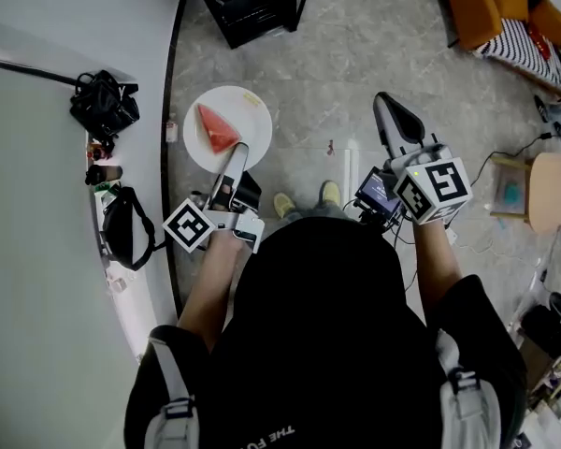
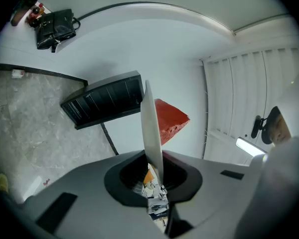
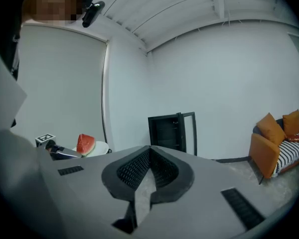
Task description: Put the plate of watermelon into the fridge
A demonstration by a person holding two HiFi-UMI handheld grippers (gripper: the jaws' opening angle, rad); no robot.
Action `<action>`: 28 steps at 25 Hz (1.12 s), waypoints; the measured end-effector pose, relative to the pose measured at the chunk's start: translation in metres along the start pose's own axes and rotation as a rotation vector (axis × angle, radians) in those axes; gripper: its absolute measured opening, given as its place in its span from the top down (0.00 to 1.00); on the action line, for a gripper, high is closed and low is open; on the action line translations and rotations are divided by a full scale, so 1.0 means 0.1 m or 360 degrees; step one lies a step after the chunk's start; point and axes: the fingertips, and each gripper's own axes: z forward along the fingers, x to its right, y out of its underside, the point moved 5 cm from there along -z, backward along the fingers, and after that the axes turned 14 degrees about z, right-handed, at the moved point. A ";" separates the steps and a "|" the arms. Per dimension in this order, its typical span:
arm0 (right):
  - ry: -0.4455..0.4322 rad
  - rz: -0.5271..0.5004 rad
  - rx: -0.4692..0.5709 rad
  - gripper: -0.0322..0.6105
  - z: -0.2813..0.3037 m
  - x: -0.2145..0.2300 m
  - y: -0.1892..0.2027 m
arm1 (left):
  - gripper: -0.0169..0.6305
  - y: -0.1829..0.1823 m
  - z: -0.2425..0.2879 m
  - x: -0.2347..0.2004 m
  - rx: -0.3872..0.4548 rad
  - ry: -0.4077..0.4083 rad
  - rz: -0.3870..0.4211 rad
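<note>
Plate point(image 1: 252, 110) of watermelon point(image 1: 217, 127) sits just short of the fridge point(image 1: 252, 3), which is cut off at the head view's top edge. My left gripper point(image 1: 237, 150) has its jaws clamped on the plate's near rim. My right gripper point(image 1: 386, 103) has its jaws closed and empty.

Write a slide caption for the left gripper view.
Left tongs clamped on the rim of a round white plate carrying a red watermelon wedge, small black fridge ahead.
</note>
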 end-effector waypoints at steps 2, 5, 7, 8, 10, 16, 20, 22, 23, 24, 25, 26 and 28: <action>0.0008 0.0016 0.0020 0.93 0.02 -0.06 0.01 | 0.90 -0.06 -0.07 -0.05 0.0003 0.0012 -0.0014; -0.0010 -0.0009 0.0040 0.93 0.05 -0.18 0.04 | 0.90 -0.13 -0.15 -0.11 0.0002 0.0030 -0.0026; 0.0005 -0.0027 0.0039 0.93 0.05 -0.25 0.05 | 0.90 -0.17 -0.19 -0.13 -0.0007 0.0046 -0.0015; 0.0017 -0.0033 0.0039 0.93 0.04 -0.28 0.06 | 0.90 -0.20 -0.21 -0.13 -0.0010 0.0054 -0.0012; 0.0038 -0.0038 0.0043 0.93 0.04 -0.34 0.08 | 0.90 -0.24 -0.24 -0.13 -0.0012 0.0076 -0.0013; 0.0068 -0.0027 0.0057 0.93 -0.01 -0.48 0.14 | 0.90 -0.28 -0.38 -0.13 -0.0018 0.0092 -0.0008; 0.0061 -0.0042 0.0048 0.93 0.01 -0.56 0.17 | 0.90 -0.32 -0.46 -0.14 0.0001 0.0106 -0.0005; 0.0049 -0.0053 0.0047 0.93 0.05 -0.57 0.17 | 0.90 -0.35 -0.46 -0.15 0.0011 0.0104 -0.0002; 0.0043 -0.0056 0.0046 0.93 0.08 -0.57 0.17 | 0.90 -0.36 -0.46 -0.16 0.0016 0.0102 -0.0003; 0.0038 -0.0056 0.0047 0.93 0.10 -0.57 0.17 | 0.90 -0.37 -0.45 -0.16 0.0021 0.0100 -0.0005; 0.0032 -0.0054 0.0048 0.93 0.13 -0.57 0.16 | 0.90 -0.38 -0.45 -0.17 0.0024 0.0098 -0.0007; 0.0026 -0.0052 0.0050 0.93 0.16 -0.56 0.16 | 0.90 -0.39 -0.44 -0.18 0.0026 0.0094 -0.0007; 0.0011 -0.0048 0.0044 0.93 0.29 -0.52 0.11 | 0.90 -0.45 -0.36 -0.21 0.0029 0.0079 -0.0010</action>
